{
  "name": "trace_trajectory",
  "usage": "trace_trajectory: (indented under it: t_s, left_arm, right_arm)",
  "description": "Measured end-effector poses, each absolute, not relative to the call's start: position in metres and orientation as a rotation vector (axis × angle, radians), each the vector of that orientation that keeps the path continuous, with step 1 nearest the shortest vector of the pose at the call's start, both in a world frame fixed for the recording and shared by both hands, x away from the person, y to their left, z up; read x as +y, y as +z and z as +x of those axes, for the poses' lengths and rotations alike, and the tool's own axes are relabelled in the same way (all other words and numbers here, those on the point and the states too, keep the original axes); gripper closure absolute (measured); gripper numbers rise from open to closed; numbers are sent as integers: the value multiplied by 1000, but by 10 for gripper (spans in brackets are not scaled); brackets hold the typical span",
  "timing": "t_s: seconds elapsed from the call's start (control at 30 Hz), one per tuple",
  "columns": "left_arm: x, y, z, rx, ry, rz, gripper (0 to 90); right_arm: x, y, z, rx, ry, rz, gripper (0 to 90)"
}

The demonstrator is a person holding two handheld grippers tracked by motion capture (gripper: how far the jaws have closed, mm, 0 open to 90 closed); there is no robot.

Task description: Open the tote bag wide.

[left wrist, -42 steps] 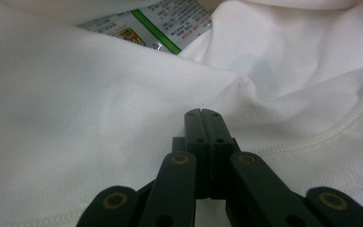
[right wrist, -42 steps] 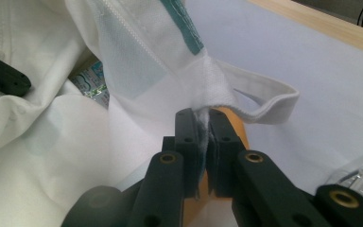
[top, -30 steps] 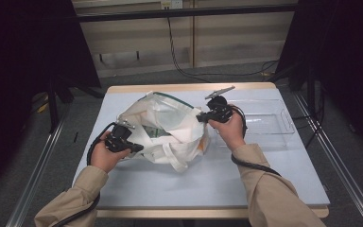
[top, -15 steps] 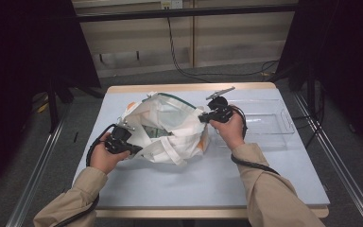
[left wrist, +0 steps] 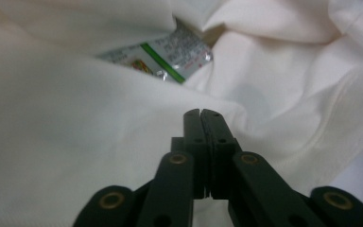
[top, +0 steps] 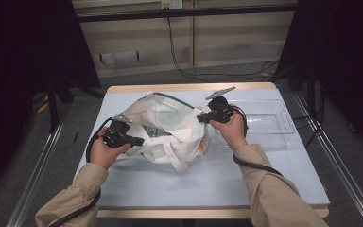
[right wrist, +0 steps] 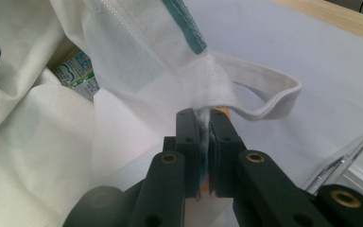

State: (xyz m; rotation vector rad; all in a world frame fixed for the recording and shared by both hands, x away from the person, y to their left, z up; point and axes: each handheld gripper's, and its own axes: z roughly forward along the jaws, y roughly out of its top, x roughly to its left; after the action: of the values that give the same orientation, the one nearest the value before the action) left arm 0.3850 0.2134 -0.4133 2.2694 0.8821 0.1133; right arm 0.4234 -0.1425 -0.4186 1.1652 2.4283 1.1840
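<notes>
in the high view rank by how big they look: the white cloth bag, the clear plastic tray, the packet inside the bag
1. white cloth bag, about level with
2. clear plastic tray; too close in spread to rank firmly.
3. packet, a small patch showing through the bag's mouth, mostly hidden.

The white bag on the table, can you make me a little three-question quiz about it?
1. True or false: the right gripper pinches the white bag where a strap joins it.
2. What peeks out of the bag's opening? A) a packet with a green stripe B) a red apple C) a spoon
3. What clear thing lies on the table past the right hand?

Key: 1 true; 2 A, the packet; 3 a clear plastic tray.
</notes>
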Motion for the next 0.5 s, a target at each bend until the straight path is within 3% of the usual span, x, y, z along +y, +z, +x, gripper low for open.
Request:
trace_trajectory:
  t_s: [0.2, 0.3, 0.5]
  left_arm:
    - [204, -413, 396, 857, 162, 2239, 756]
    - [195, -417, 400, 854, 150, 2226, 810]
    - [183, -422, 408, 846, 187, 2245, 836]
  right_arm:
    - [-141, -417, 422, 2430, 1183, 1145, 845]
    - [-141, -417, 422, 2430, 1185, 1143, 845]
    - [-139, -416, 421, 2428, 1182, 1140, 845]
